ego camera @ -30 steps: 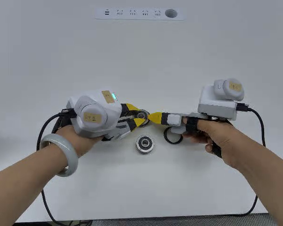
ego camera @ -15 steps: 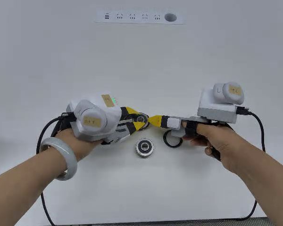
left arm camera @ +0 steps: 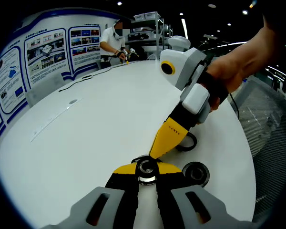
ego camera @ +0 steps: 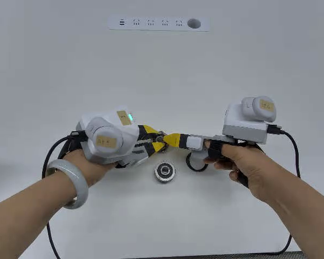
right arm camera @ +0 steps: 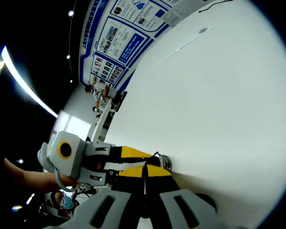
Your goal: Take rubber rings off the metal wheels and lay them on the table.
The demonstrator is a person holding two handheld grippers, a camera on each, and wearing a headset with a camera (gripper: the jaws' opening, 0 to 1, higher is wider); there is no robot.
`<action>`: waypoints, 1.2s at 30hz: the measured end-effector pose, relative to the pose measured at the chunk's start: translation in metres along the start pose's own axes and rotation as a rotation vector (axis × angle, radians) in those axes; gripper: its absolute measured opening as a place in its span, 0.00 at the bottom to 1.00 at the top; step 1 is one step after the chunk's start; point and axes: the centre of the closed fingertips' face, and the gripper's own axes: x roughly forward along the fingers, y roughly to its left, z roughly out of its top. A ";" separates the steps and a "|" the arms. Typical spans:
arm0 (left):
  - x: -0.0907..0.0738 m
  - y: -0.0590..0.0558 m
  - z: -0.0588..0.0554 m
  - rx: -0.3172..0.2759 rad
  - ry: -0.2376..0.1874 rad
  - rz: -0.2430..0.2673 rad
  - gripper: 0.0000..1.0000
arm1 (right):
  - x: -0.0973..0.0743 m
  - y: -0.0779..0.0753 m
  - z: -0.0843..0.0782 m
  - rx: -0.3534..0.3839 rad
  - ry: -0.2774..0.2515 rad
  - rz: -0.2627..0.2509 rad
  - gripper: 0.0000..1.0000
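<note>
In the middle of the head view, the left gripper (ego camera: 157,142) pinches a metal wheel (left arm camera: 146,168). The right gripper (ego camera: 171,140), jaws pressed together, touches the wheel's rim (whether they nip rubber, I cannot tell). Just below, a second wheel (ego camera: 164,171) and a loose rubber ring (ego camera: 190,166) lie on the table (ego camera: 162,75).

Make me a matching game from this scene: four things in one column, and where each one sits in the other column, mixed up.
Things
1. wheel being worked on
2. spare wheel
3. loose rubber ring
4. power strip

Places
A. at the far edge of the table
B. on the table, beneath the right gripper
C. between the fingers of the left gripper
D. flat on the table, untouched, nearer the person than the gripper tips

Pairs: 1-C, 2-D, 3-B, 4-A
</note>
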 end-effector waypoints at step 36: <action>-0.010 -0.001 0.002 0.029 -0.045 0.001 0.30 | -0.004 -0.008 0.000 0.017 -0.012 -0.018 0.02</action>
